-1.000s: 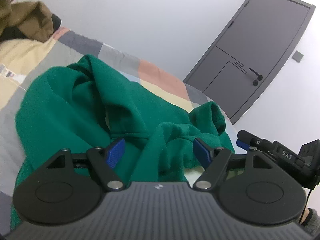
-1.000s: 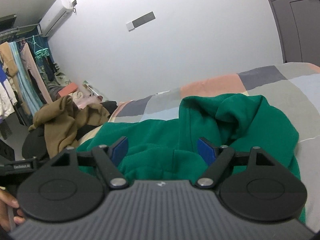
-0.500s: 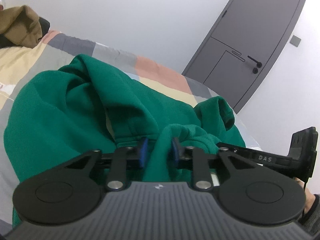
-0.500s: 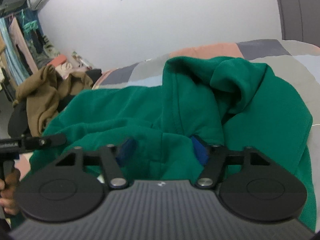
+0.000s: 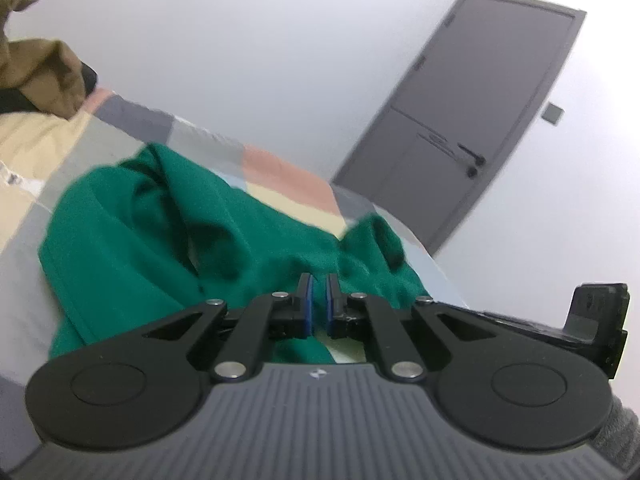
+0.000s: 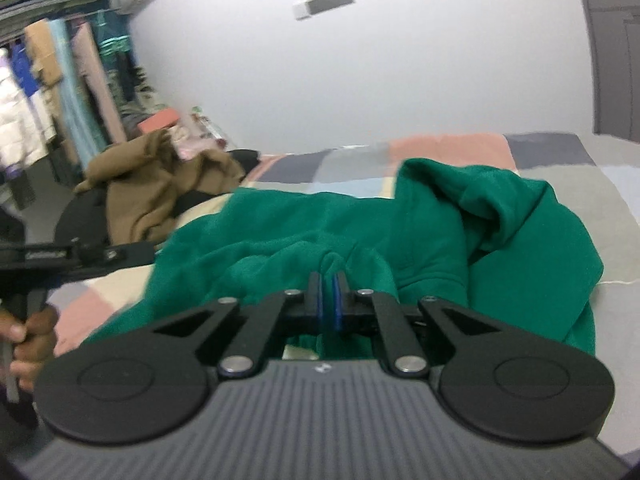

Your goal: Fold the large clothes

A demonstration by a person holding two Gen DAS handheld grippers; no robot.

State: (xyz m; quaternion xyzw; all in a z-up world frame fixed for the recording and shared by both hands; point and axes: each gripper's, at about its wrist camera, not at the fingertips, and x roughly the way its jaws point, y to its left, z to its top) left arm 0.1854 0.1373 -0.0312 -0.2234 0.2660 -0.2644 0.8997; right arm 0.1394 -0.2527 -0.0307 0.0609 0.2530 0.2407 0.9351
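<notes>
left wrist view:
left gripper (image 5: 318, 300): jaws nearly closed, a thin pinch of green fabric clamped at the near edge, probably so the hem can be lifted.
green hoodie (image 5: 160, 248): lies crumpled on the patchwork bedspread (image 5: 280, 168), hood bunched toward the far side; not yet laid flat.
door (image 5: 472, 128): closed, behind the bed.

right wrist view:
right gripper (image 6: 328, 300): jaws closed on a raised tuck of the green hoodie (image 6: 500, 240), a second hold point so the edge can be spread.
brown garment (image 6: 152, 184): heaped at the bed's far left, apart from the hoodie.
person's hand (image 6: 28, 336): holds the other gripper's handle.
</notes>
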